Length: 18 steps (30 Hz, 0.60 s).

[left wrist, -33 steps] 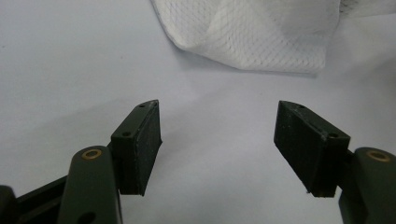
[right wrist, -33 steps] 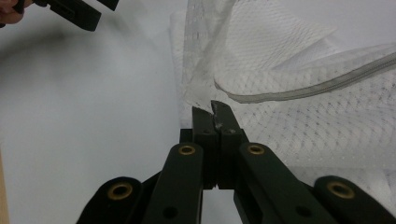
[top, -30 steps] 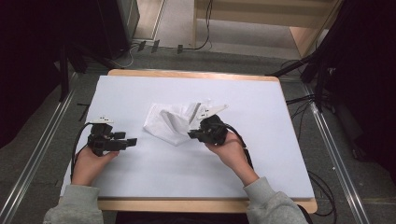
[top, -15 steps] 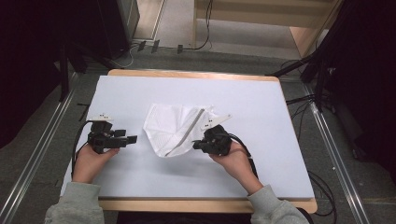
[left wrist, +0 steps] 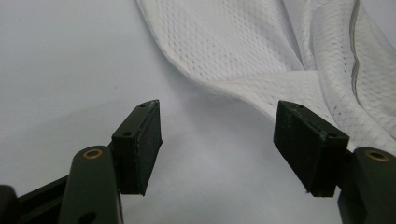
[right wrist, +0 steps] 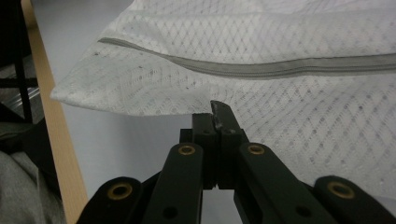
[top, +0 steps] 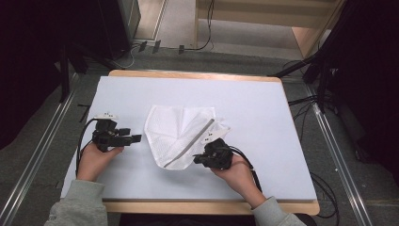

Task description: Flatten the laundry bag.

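Since half a second ago the right gripper (top: 203,159) has drawn back toward the person, and the white mesh bag (top: 181,132) has been pulled flatter and longer with it — a second ago it was a smaller, crumpled heap ahead of that gripper. The left gripper (top: 134,139) has barely shifted.

The right gripper's jaws are pressed together; in its own view they meet at the bag's near edge (right wrist: 261,121), but whether any mesh is pinched between them cannot be told. The left gripper (left wrist: 217,140) stands wide open and holds nothing — the bag's curved hem (left wrist: 243,88) lies just ahead of it, nearer its right-hand jaw.

The bag rests on the white surface (top: 263,113) between the two grippers. Its grey zipper (top: 188,146) marks the long axis, running diagonally from just beside the right gripper away toward the surface's far side.
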Tool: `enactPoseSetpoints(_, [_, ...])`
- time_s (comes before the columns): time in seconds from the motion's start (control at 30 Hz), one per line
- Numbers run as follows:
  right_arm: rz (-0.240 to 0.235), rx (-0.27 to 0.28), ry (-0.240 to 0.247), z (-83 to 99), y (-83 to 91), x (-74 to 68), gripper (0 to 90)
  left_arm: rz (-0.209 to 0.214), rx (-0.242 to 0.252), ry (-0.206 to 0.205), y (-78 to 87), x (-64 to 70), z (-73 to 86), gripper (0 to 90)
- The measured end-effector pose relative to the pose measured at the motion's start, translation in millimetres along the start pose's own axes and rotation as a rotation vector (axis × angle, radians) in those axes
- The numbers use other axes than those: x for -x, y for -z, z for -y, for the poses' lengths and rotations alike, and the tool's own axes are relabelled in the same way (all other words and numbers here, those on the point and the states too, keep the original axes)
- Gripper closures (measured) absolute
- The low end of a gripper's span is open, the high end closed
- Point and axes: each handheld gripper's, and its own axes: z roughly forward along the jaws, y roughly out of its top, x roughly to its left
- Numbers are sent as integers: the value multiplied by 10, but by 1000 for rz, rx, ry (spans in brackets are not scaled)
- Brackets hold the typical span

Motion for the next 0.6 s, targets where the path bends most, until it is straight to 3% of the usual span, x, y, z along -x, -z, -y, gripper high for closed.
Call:
enactPoseSetpoints(0.47, [-62,6,-38,169,-43,-180,900,13,-10,-25,-112,26,-101,335])
enactPoseSetpoints(0.6, [-78,-14,-26,205,-92,-276,900,18,-15,-30,-139,31,-120,335])
